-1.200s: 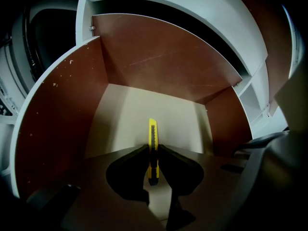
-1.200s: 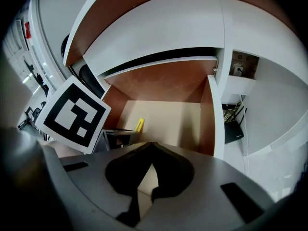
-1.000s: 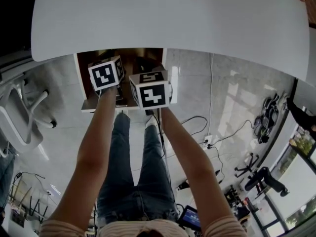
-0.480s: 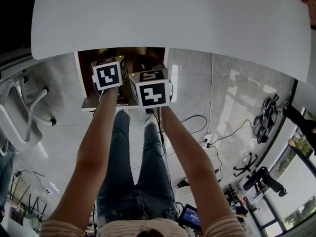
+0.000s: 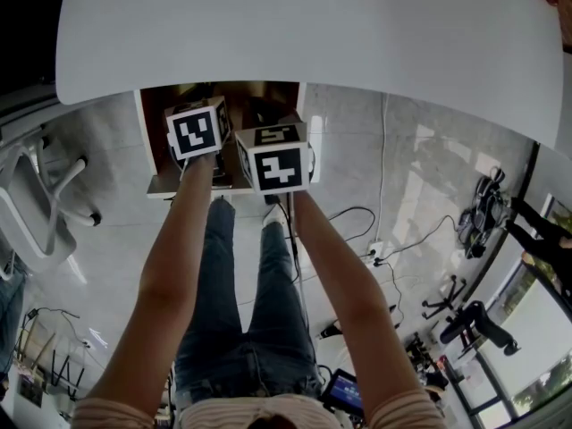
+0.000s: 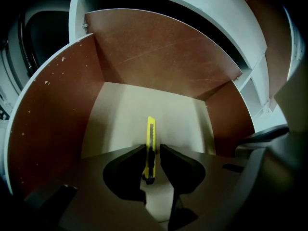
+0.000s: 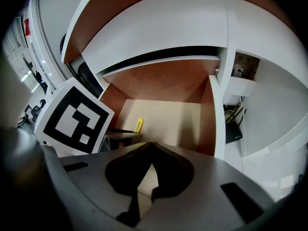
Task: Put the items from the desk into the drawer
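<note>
A yellow utility knife [image 6: 150, 143] sits between the jaws of my left gripper [image 6: 153, 148], which is shut on it. The knife points forward over the beige floor of the open drawer [image 6: 125, 109]; I cannot tell if it touches the floor. From the right gripper view the knife's tip [image 7: 138, 124] sticks out past the left gripper's marker cube [image 7: 72, 119]. My right gripper [image 7: 153, 147] is shut and empty, just right of the left one, at the drawer's mouth. In the head view both marker cubes [image 5: 197, 130] [image 5: 273, 157] hover over the drawer [image 5: 154, 189] under the white desk [image 5: 304, 34].
The drawer has brown side walls [image 6: 53, 124] and a brown back wall [image 6: 159, 61]. A white chair [image 5: 36, 204] stands at the left. Cables [image 5: 357, 217] and a power strip lie on the floor to the right.
The left gripper's cube has shifted slightly right and turned toward the drawer. The right gripper has barely moved.
</note>
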Demonstrator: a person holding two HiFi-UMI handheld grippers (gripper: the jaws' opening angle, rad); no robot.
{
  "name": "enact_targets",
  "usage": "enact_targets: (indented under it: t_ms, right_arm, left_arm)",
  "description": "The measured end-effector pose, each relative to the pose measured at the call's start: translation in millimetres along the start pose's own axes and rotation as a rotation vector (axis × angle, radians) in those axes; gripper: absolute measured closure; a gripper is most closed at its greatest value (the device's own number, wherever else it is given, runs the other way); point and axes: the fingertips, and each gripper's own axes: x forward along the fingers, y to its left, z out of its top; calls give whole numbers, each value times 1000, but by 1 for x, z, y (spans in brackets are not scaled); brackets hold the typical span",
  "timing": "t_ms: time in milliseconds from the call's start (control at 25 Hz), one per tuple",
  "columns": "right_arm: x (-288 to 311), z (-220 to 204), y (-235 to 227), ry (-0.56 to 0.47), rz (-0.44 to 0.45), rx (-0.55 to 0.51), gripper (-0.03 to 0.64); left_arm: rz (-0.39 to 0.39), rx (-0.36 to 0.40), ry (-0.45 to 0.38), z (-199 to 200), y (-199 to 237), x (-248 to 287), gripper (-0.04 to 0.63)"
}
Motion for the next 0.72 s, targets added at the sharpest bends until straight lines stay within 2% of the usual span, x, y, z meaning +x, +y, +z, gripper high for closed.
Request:
enact_targets:
  t_ms: [280, 480, 720]
  right_arm:
    - [-4, 8, 10, -10, -4, -2, 600]
    - [-16, 22, 14, -53, 2, -18, 600]
    - [-44, 41, 21, -123, 21, 35, 600]
  left_arm:
    - [1, -1, -21, 10, 10, -10, 485]
    - [-2, 7, -92, 29, 11, -34, 486]
    - [-30, 25, -156, 42, 0, -69, 512]
